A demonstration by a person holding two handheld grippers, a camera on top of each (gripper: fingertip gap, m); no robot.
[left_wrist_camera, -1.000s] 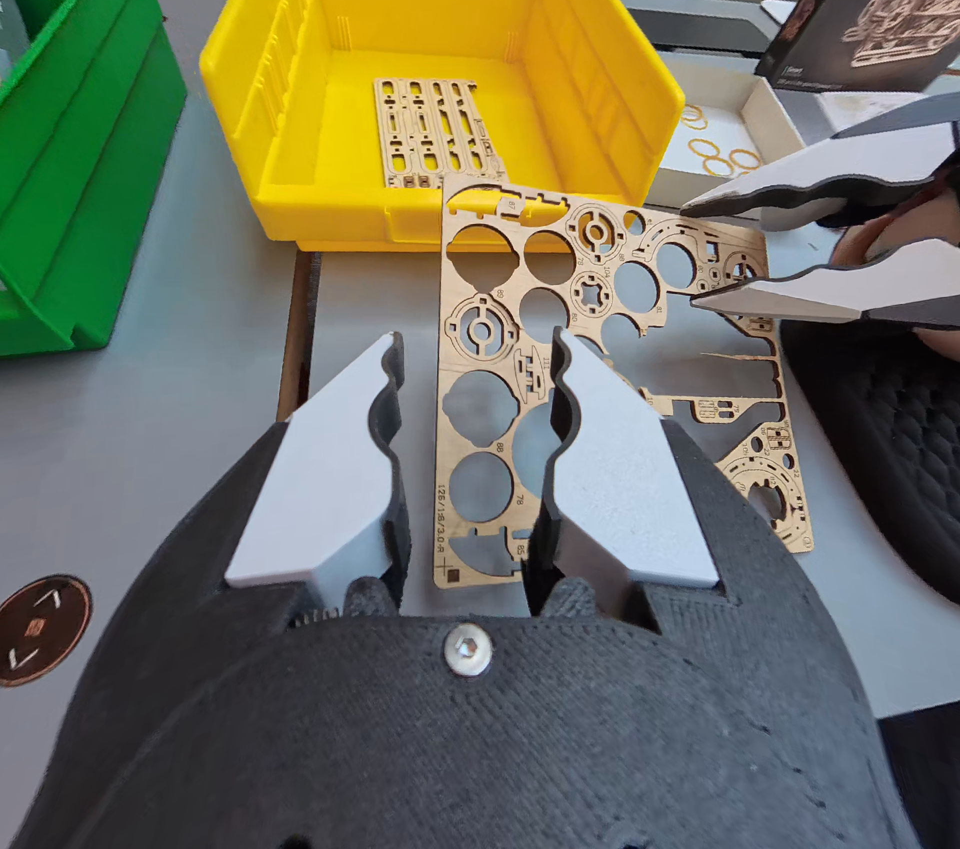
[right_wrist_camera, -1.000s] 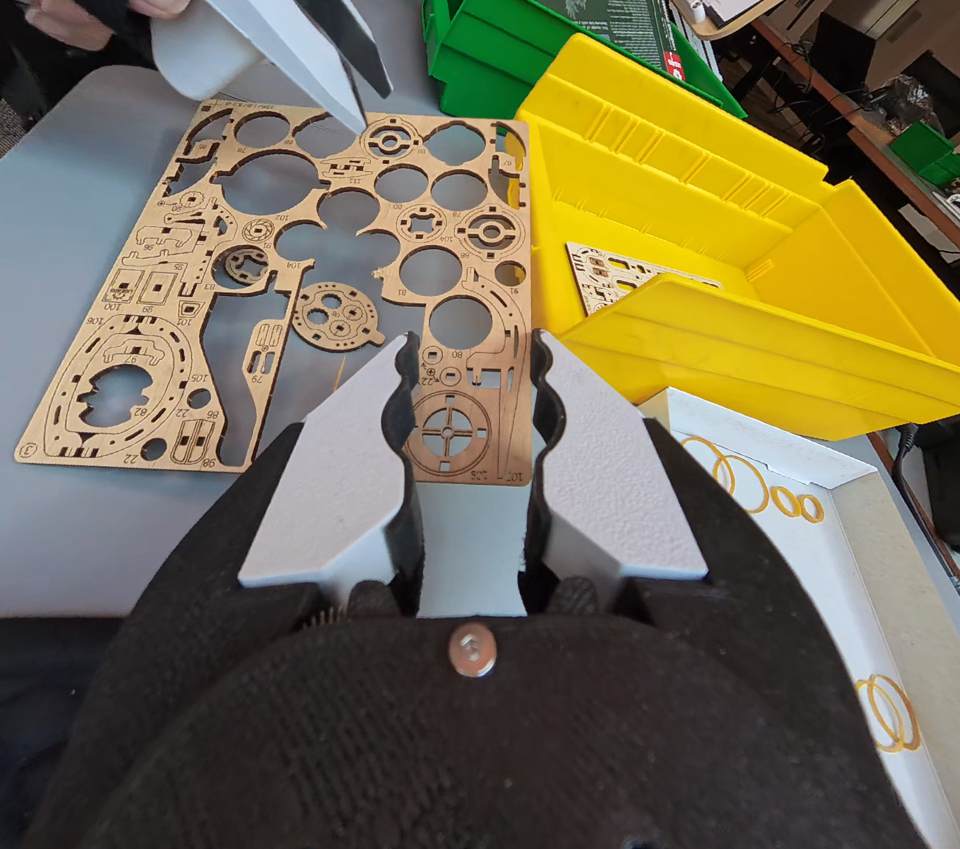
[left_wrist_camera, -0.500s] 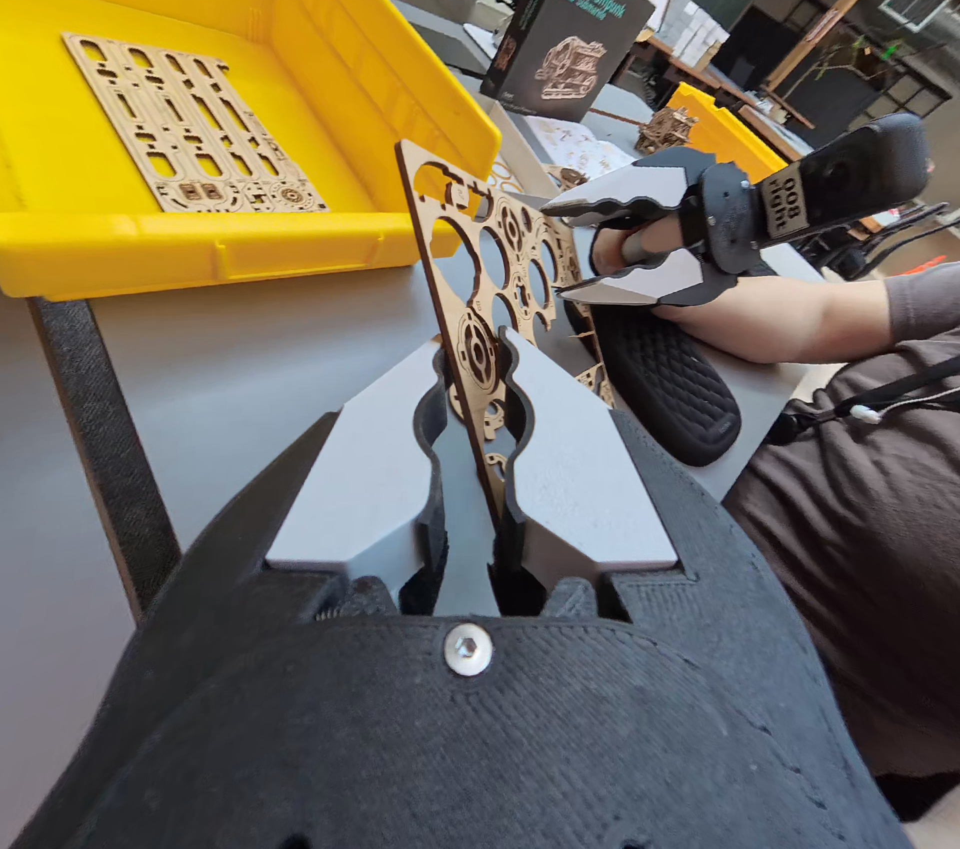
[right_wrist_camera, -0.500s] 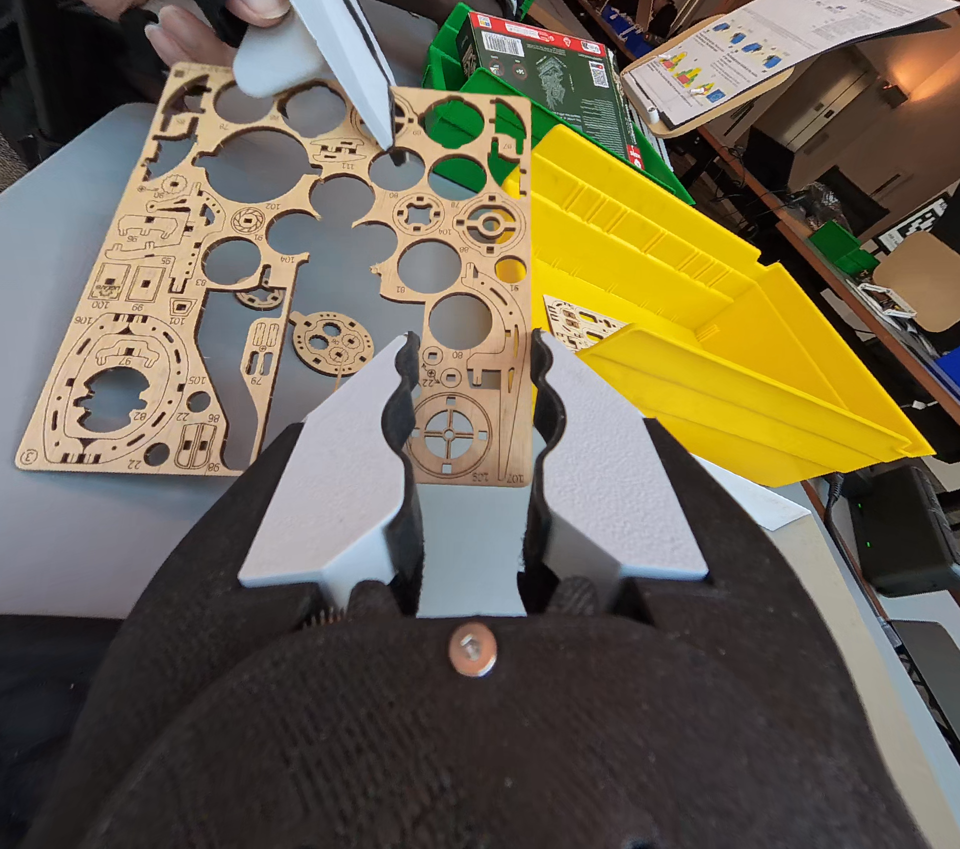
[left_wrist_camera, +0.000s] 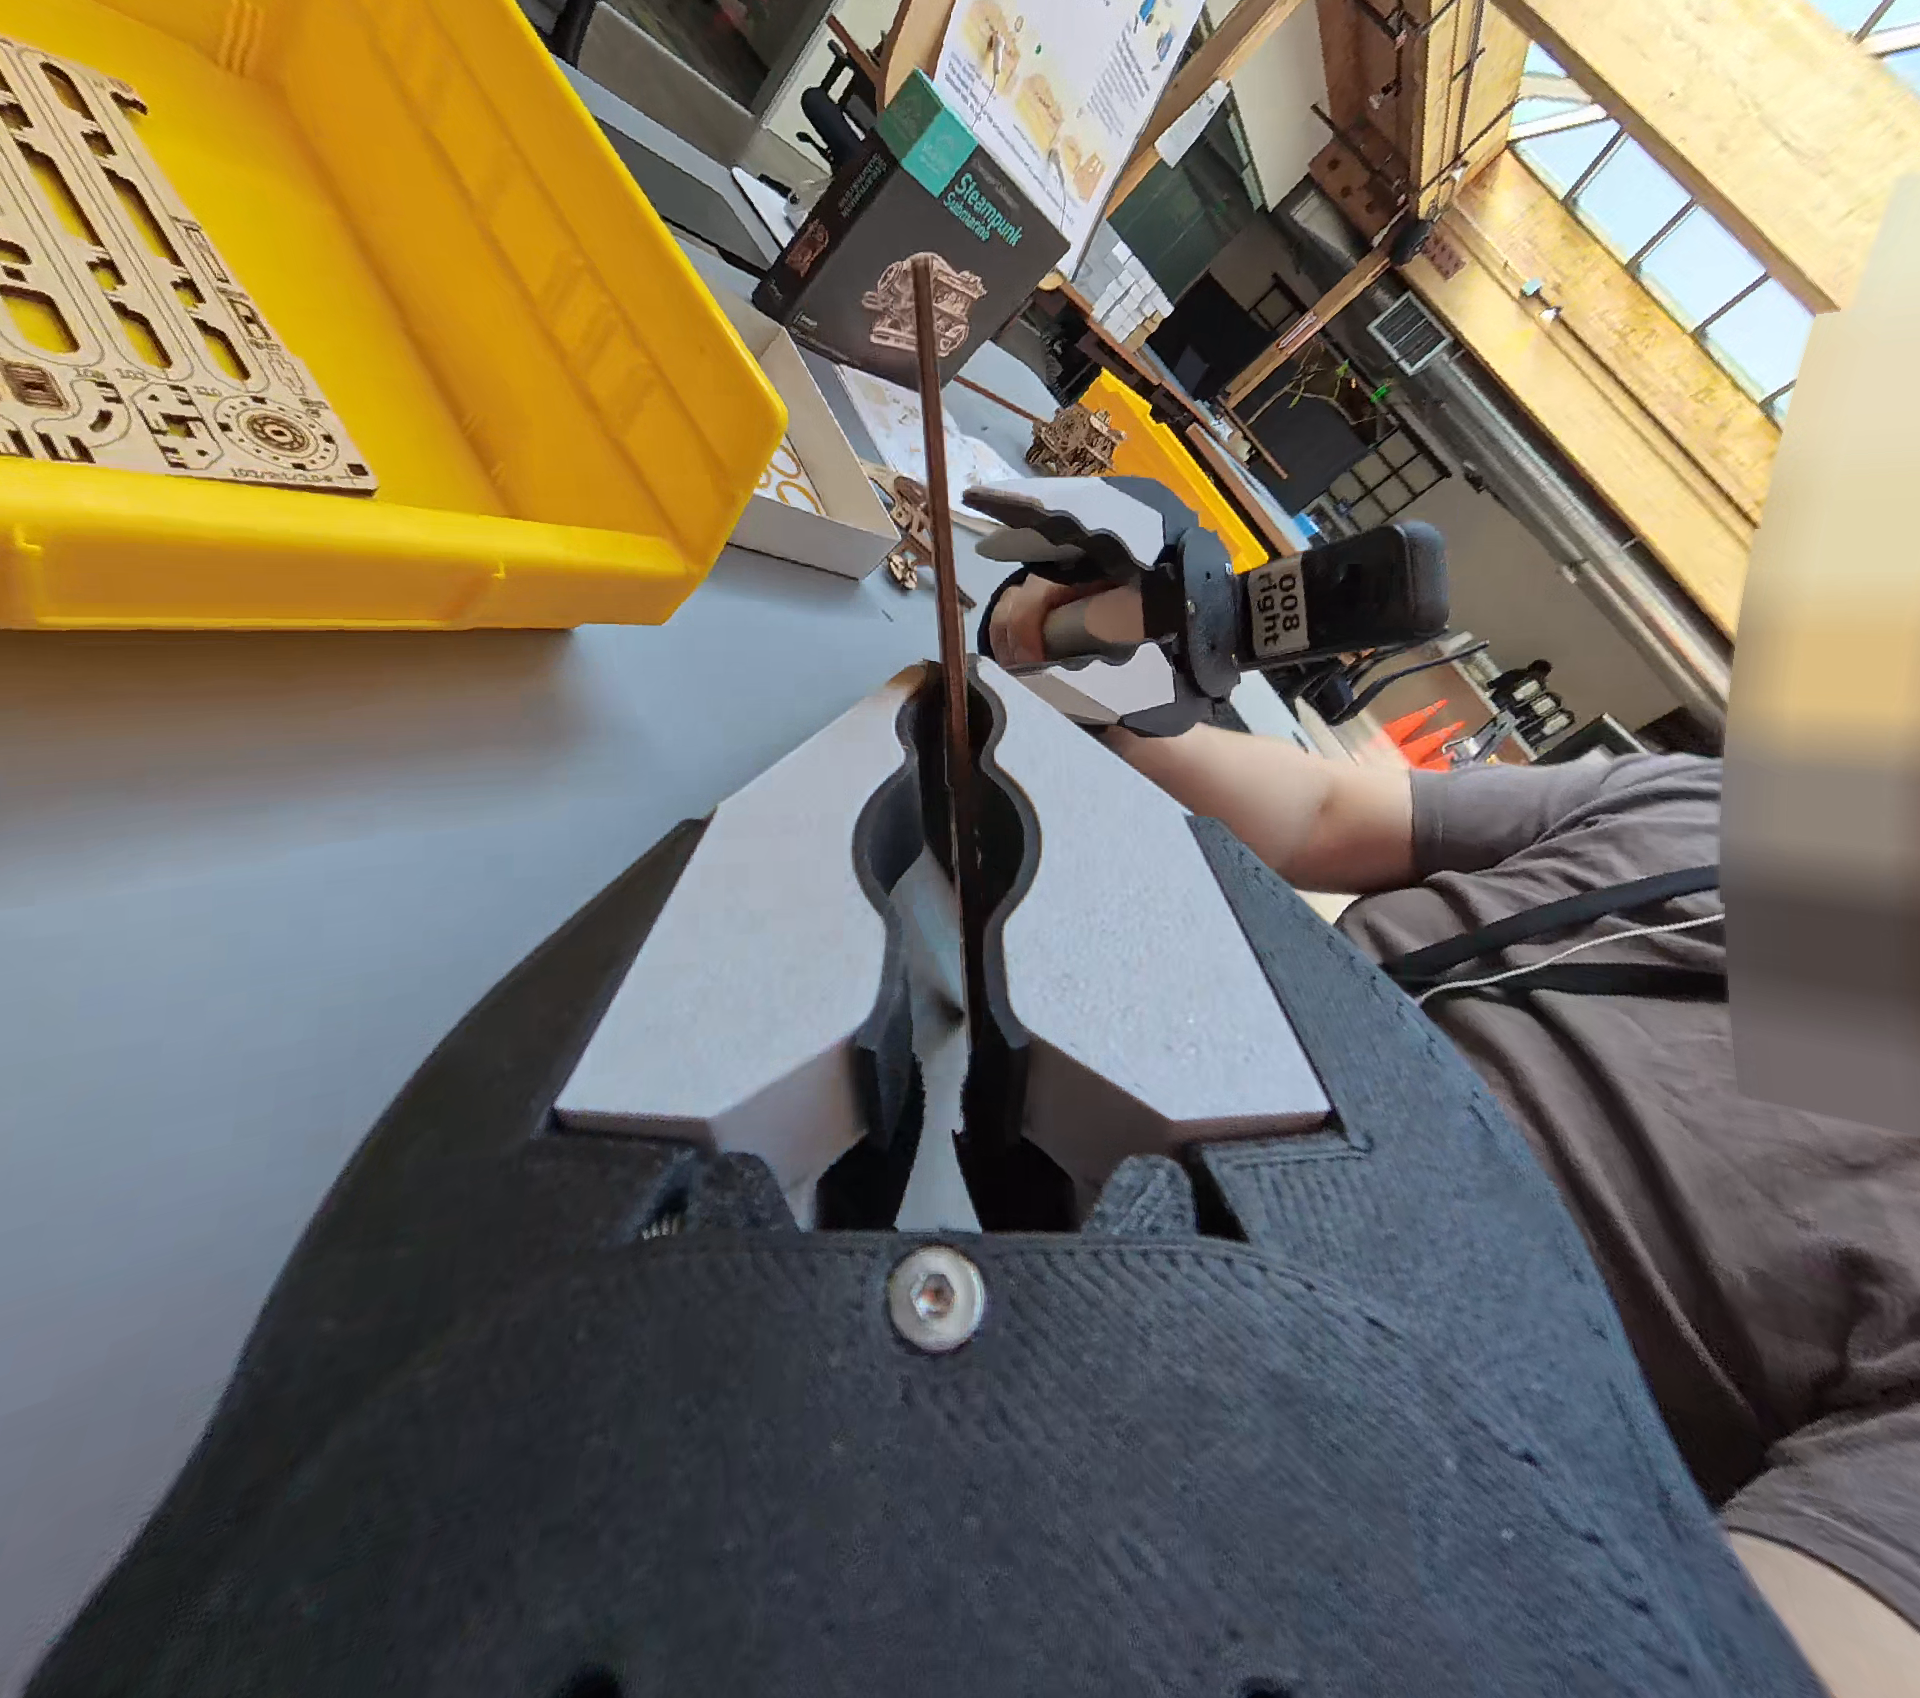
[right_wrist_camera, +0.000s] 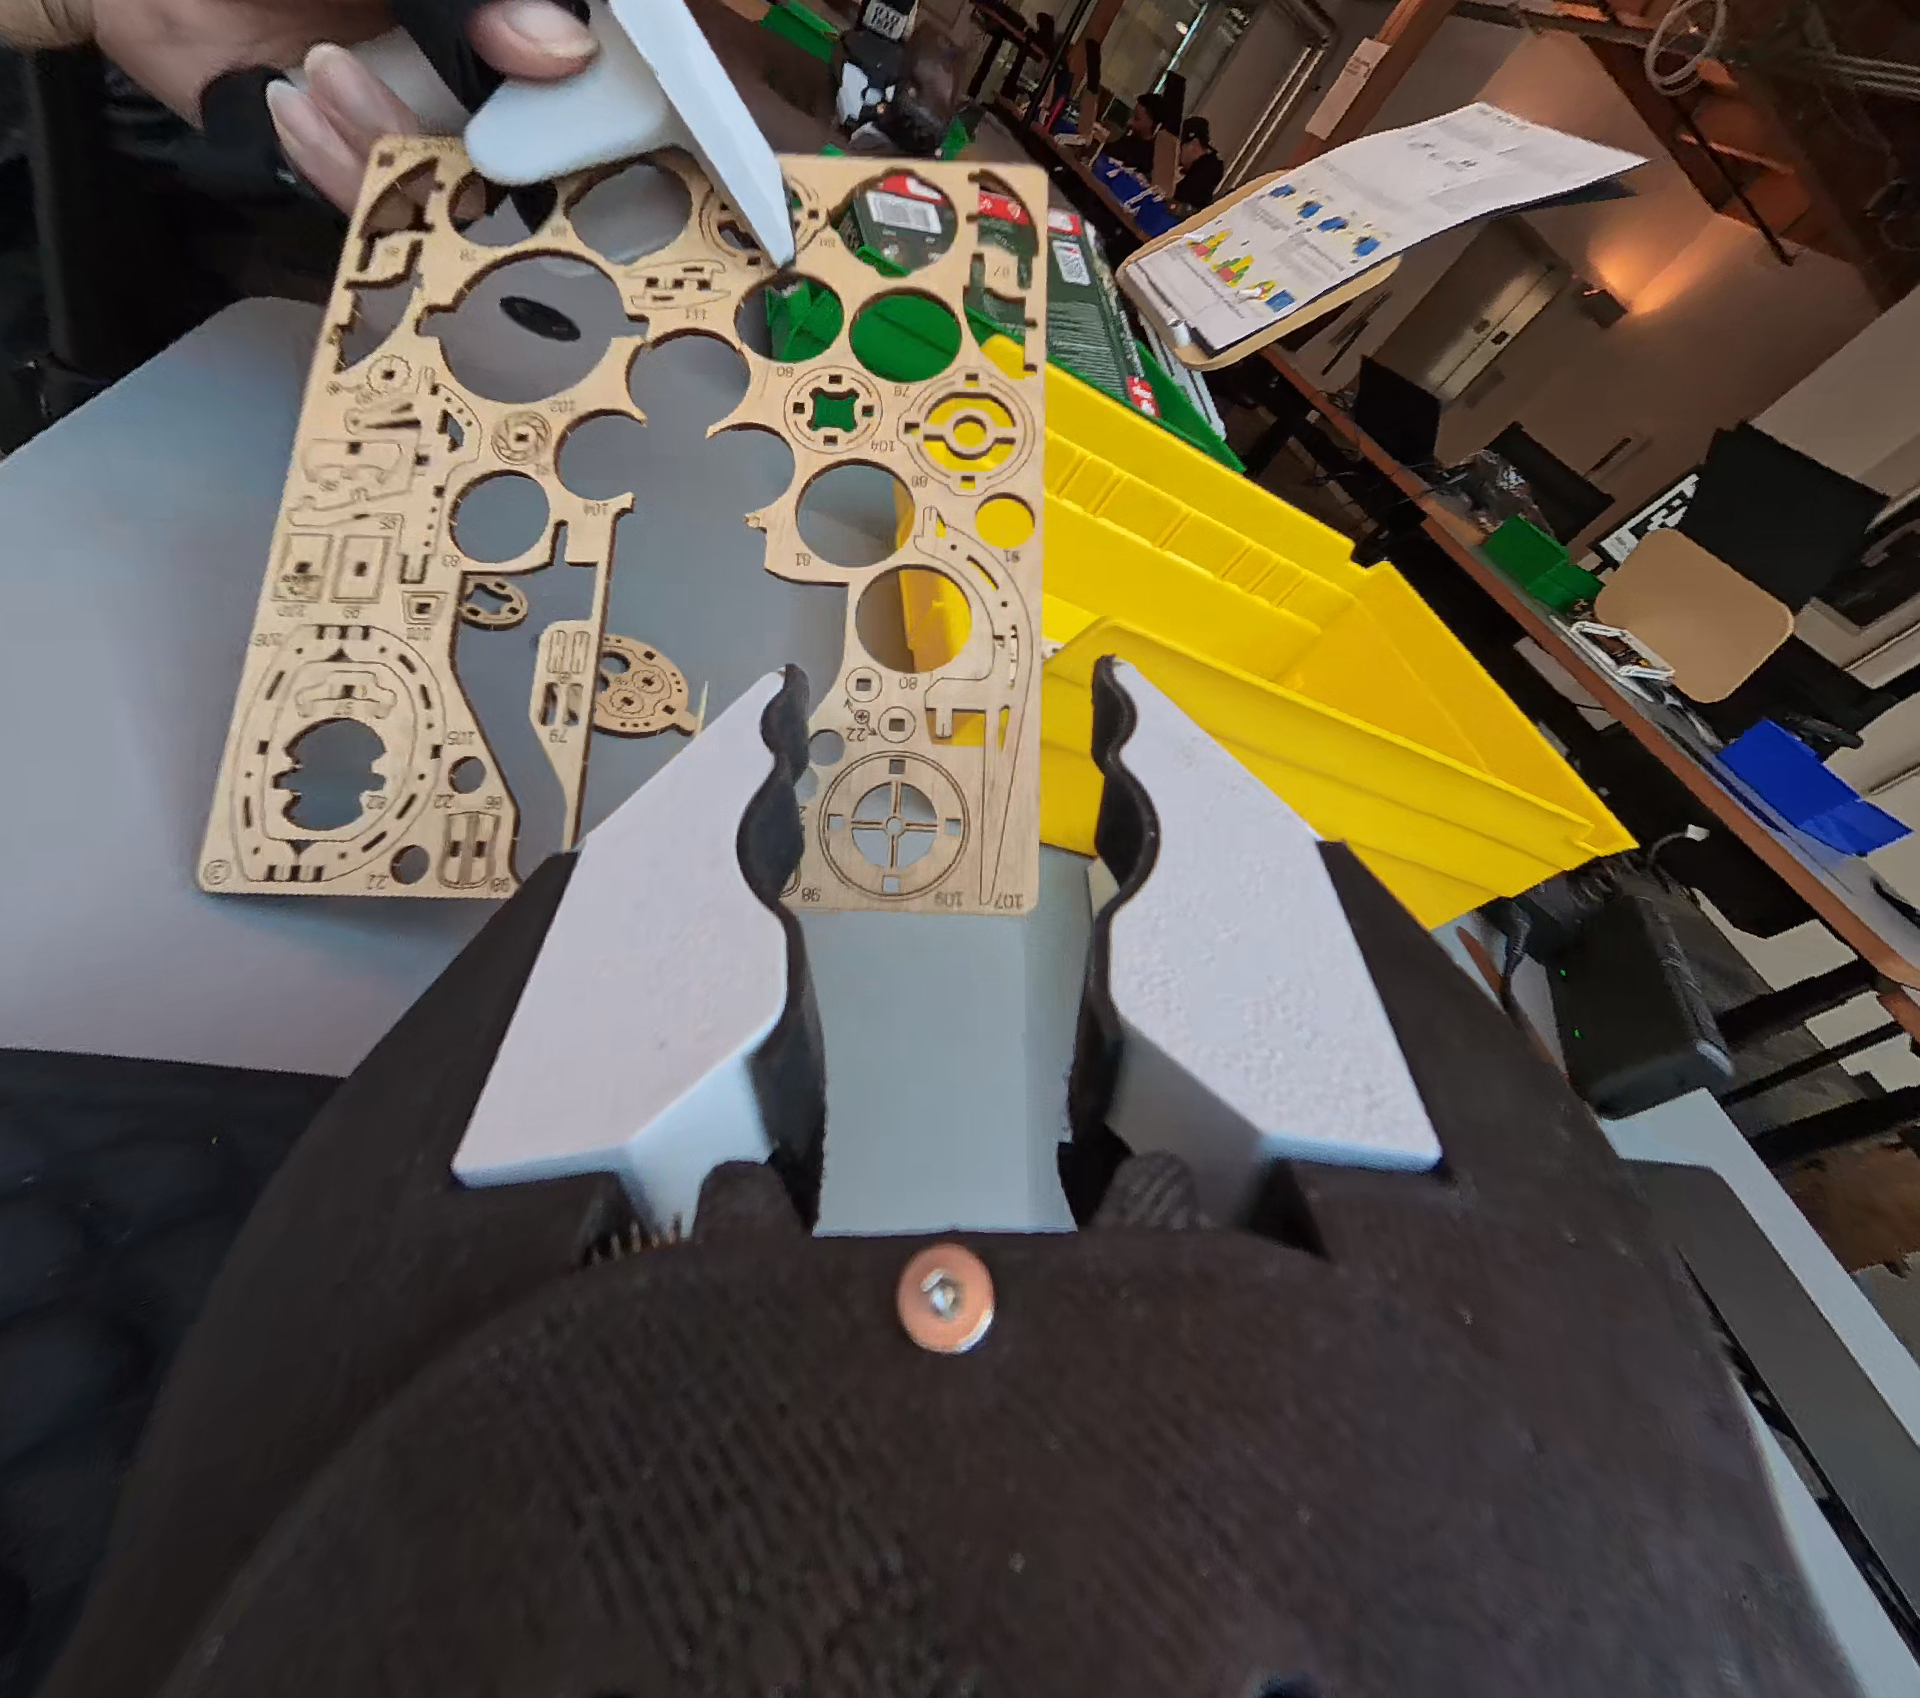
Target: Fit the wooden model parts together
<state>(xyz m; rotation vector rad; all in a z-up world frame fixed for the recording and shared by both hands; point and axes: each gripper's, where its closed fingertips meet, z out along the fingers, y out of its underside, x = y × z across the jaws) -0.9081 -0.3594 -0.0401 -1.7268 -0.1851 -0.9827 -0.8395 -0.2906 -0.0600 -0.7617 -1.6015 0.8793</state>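
My left gripper (left_wrist_camera: 951, 682) is shut on the wooden parts sheet (left_wrist_camera: 935, 453), which shows edge-on as a thin brown line rising from the fingers. In the right wrist view the sheet (right_wrist_camera: 665, 287) stands upright off the grey table (right_wrist_camera: 114, 609), with many round cut-outs, and the left gripper (right_wrist_camera: 779, 246) pinches its top edge. My right gripper (right_wrist_camera: 948, 677) is open and holds nothing, with the sheet's lower corner in front of it. It also shows in the left wrist view (left_wrist_camera: 1023, 588), just beside the sheet's face. Two loose round wooden parts (right_wrist_camera: 639, 692) lie on the table behind the sheet.
A yellow bin (left_wrist_camera: 416, 298) holds a second parts sheet (left_wrist_camera: 156, 318); the bin shows on the right in the right wrist view (right_wrist_camera: 1299, 713). A green bin (right_wrist_camera: 904, 329) is behind it. A white tray (left_wrist_camera: 821, 505), the model's box (left_wrist_camera: 914, 266) and an instruction board (right_wrist_camera: 1351, 225) stand farther off. The grippers' ends are close to 11 cm from one another.
My left gripper closed on the sheet that lay flat on the table and raised it upright. My right gripper's jaws opened wider and stayed low in front of the sheet.
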